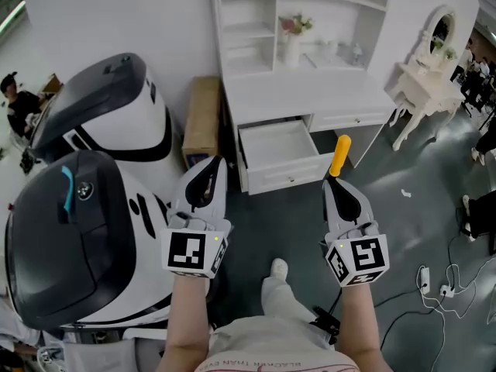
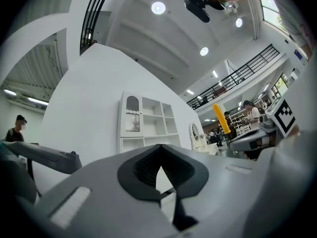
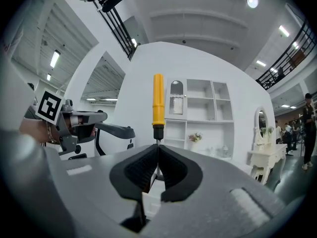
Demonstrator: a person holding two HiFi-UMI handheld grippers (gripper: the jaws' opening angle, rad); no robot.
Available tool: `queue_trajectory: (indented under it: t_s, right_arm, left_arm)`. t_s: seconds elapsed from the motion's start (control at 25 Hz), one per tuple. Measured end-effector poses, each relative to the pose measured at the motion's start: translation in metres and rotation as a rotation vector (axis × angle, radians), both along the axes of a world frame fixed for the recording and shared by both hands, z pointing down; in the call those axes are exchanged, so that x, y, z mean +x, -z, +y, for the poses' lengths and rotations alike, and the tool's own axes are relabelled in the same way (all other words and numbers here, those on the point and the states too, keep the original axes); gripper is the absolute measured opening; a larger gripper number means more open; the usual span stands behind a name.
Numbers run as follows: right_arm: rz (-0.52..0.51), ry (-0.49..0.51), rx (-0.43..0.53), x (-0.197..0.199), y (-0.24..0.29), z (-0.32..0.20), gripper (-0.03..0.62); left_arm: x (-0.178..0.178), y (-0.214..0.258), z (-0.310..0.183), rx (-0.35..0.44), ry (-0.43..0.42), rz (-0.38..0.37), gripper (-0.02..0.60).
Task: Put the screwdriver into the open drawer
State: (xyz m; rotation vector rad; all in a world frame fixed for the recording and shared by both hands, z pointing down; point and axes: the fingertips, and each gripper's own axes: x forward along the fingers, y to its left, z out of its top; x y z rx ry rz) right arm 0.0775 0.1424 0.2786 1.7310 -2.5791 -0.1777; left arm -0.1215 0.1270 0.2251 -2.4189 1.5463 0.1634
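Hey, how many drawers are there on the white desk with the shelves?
2. The open drawer is pulled out under the left part of the desk; a closed drawer sits beside it on the right. None seems hidden.

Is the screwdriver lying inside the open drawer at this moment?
No: the right gripper holds the screwdriver by its shaft, short of the open drawer.

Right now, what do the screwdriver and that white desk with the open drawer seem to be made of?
Screwdriver: smooth, uniformly yellow handle, probably plastic; thin grey shaft, likely metal. Desk: flat, evenly white matte panels, probably painted wood or board; drawer looks the same.
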Motion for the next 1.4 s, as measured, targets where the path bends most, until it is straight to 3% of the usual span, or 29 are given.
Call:
queue_trajectory:
  t_s: [0.52,0.84,1.4]
  right_arm:
    - [-0.024,0.053,-0.077,0.047,-0.016,-0.137,0.012]
    - [-0.005,0.081,-0.104,0.066,-0.021,-0.195,0.012]
    - [-0.001,0.083,-0.25,0.054,-0.072,-0.262,0.012]
  left_arm:
    - [0.037,-0.003,-0.133,-0.06,0.067,0.005,0.02]
    - [0.063,-0.012,-0.185,-0.079,0.082,-0.005,0.02]
    - [0.042,-0.059,-0.258,-0.185,0.113,0.006,0.02]
